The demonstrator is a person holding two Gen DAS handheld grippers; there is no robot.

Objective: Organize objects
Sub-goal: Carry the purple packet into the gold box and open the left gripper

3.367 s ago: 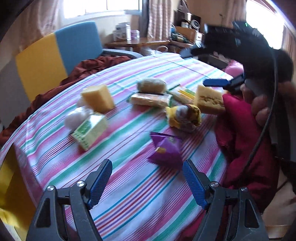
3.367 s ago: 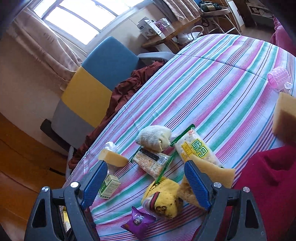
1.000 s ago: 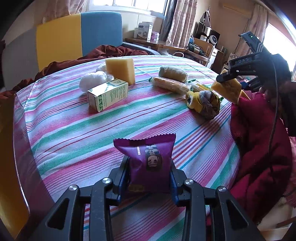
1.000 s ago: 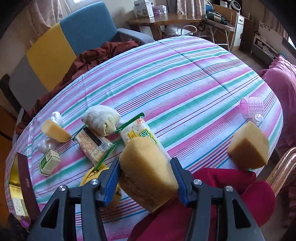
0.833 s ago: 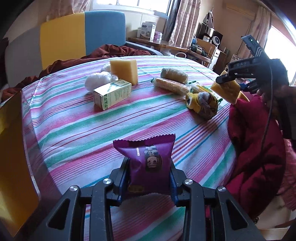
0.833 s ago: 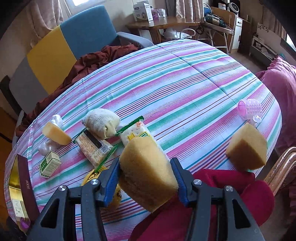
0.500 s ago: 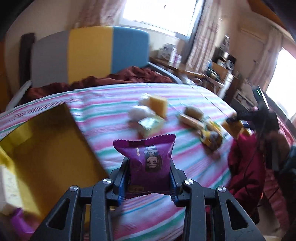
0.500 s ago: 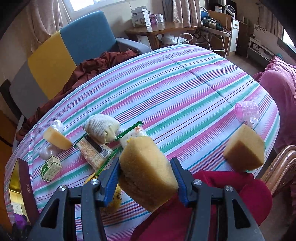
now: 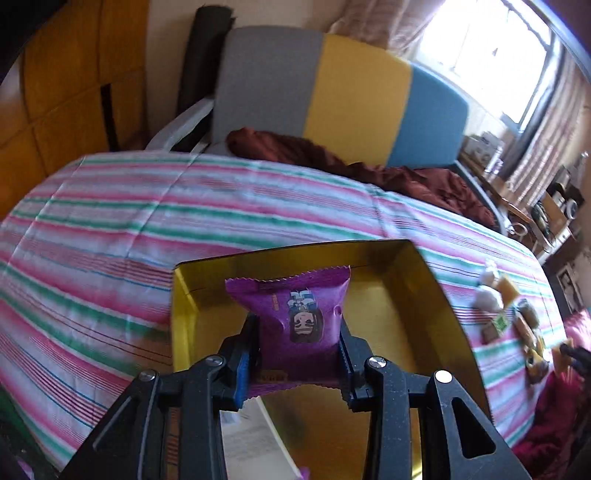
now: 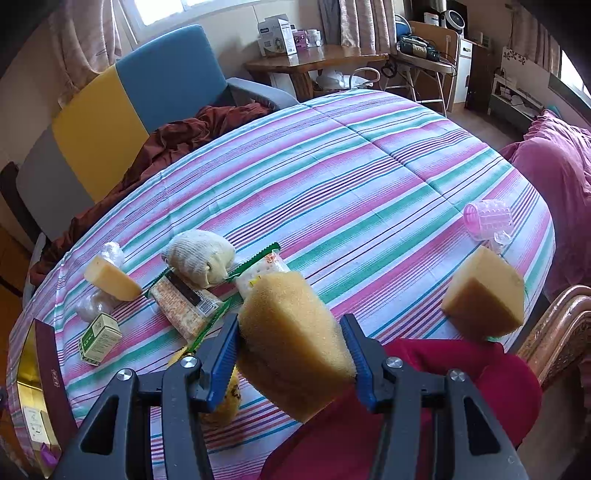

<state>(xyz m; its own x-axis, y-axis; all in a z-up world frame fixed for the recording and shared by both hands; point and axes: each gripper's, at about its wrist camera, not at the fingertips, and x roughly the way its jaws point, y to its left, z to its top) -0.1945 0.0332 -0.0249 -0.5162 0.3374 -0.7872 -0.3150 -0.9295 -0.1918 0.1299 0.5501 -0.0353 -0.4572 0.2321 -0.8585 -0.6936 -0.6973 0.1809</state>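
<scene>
Over gold box (image 9: 436, 295) — glossy crinkled packet (image 9: 295, 317).

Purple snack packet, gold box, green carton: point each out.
purple snack packet (image 9: 295, 314), left wrist view, printed front.
gold box (image 9: 448, 317), left wrist view, right wall.
green carton (image 10: 100, 338), right wrist view, top face.

Home, probably living room: armchair (image 10: 122, 96), curtains (image 10: 364, 26), striped tablecloth (image 10: 332, 173), cluttered side table (image 10: 314, 61).

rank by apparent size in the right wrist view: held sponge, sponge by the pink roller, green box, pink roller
1. Held sponge, inflated by nearness to the camera.
2. Sponge by the roller.
3. Green box and pink roller: too alike to rank.
</scene>
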